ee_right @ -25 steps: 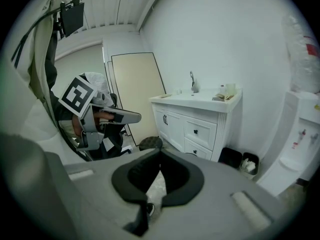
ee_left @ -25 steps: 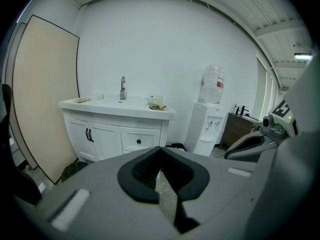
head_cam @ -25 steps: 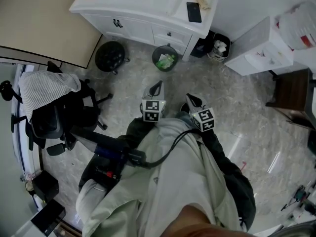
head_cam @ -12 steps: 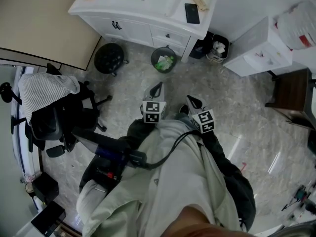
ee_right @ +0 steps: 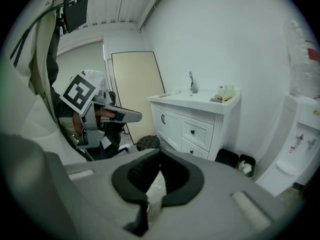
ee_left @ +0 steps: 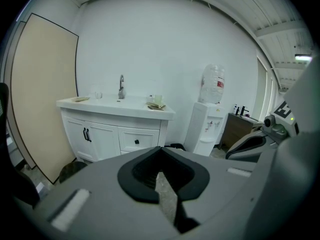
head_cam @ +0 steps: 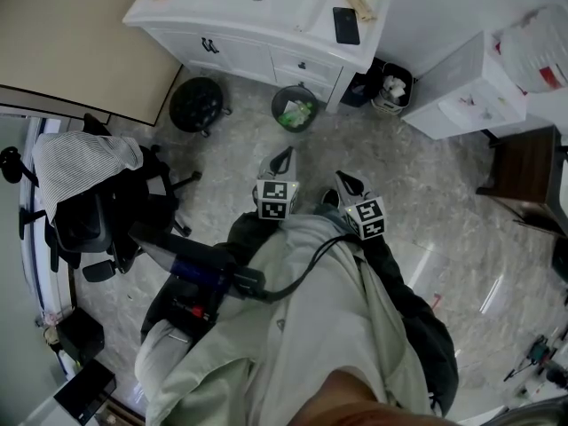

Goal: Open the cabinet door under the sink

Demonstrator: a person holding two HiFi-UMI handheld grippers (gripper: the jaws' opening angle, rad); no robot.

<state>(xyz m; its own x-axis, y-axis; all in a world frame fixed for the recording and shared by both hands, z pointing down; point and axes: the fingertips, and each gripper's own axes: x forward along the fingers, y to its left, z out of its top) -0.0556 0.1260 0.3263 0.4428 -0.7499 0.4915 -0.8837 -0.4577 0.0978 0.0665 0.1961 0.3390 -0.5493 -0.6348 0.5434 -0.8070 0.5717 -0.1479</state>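
1. Compared with the earlier head view, almost nothing differs: the left tool (head_cam: 280, 160) and right tool (head_cam: 346, 182) hold the same spots in front of the person's body.
2. Both tools are closed, tips together, with nothing between them.
3. One pair of cabinet doors (head_cam: 213, 50), shut, with two black handles (head_cam: 210, 44), stands under the sink at the floor's far edge, well apart from both tools.
4. Two drawers (ee_right: 195, 133) sit to the right of the doors, and one phone (head_cam: 345, 24) lies on the tabletop (head_cam: 222, 3).
5. One round bin (head_cam: 295, 106) and one dark round object (head_cam: 197, 102) stand near the cabinet front; the floor (head_cam: 257, 145) between them and the tools is bare.
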